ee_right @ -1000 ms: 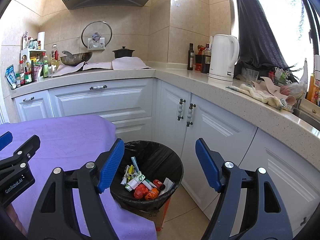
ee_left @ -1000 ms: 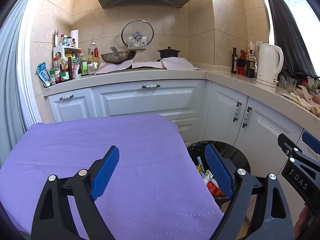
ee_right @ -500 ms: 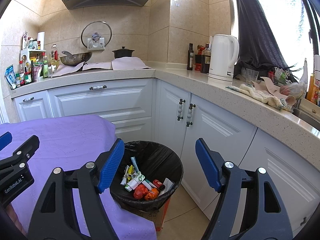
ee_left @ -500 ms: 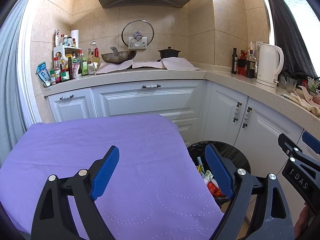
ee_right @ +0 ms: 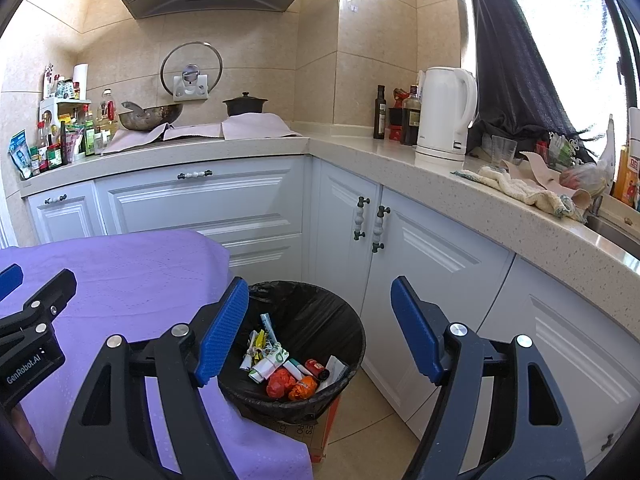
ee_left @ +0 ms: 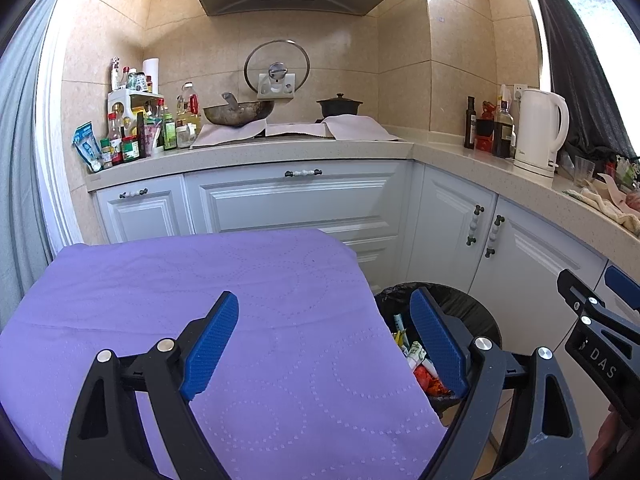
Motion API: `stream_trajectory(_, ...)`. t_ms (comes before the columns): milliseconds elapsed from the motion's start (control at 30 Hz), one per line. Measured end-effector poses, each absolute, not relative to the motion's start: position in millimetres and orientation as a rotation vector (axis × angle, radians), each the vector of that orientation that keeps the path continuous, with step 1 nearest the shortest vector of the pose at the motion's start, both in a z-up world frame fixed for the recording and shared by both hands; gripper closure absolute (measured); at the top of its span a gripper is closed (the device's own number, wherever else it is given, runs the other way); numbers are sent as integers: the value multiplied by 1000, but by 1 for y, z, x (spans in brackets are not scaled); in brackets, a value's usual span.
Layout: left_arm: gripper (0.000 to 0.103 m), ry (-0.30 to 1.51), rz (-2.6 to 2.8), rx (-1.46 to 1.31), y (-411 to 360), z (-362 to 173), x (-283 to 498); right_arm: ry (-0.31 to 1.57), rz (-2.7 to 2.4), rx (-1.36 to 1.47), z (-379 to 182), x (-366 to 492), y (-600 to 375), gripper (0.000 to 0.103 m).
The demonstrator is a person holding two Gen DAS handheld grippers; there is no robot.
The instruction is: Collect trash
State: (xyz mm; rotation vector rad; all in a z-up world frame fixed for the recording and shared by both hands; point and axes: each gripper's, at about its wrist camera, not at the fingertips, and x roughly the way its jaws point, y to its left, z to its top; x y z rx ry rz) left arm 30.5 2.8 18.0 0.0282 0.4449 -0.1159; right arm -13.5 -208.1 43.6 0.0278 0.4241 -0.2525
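Observation:
A round bin with a black liner (ee_right: 320, 304) stands on the floor beside the table with the purple cloth (ee_left: 200, 280). It holds several pieces of trash (ee_right: 288, 372): wrappers, red and orange crumpled bits, a small can. The bin also shows in the left wrist view (ee_left: 472, 312). My left gripper (ee_left: 324, 344) is open and empty above the cloth's right part. My right gripper (ee_right: 320, 328) is open and empty above the bin. I see no trash on the purple cloth.
White cabinets (ee_right: 400, 240) and a stone counter (ee_right: 400, 152) wrap around the corner. On it are a white kettle (ee_right: 444, 112), bottles (ee_right: 380, 112), a wok (ee_right: 148, 116), a black pot (ee_right: 244, 104) and rags (ee_right: 516, 188). A cardboard box (ee_right: 316, 436) sits under the bin.

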Motion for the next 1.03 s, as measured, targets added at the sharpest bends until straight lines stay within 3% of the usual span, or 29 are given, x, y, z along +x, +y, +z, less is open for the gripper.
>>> stream_trajectory(900, 16, 470, -100, 48, 6, 14, 37, 444, -230, 17, 31, -12, -200, 31)
stream_trajectory(1033, 16, 506, -88, 40, 16, 9, 45, 457, -207, 10, 30, -7, -190, 25)
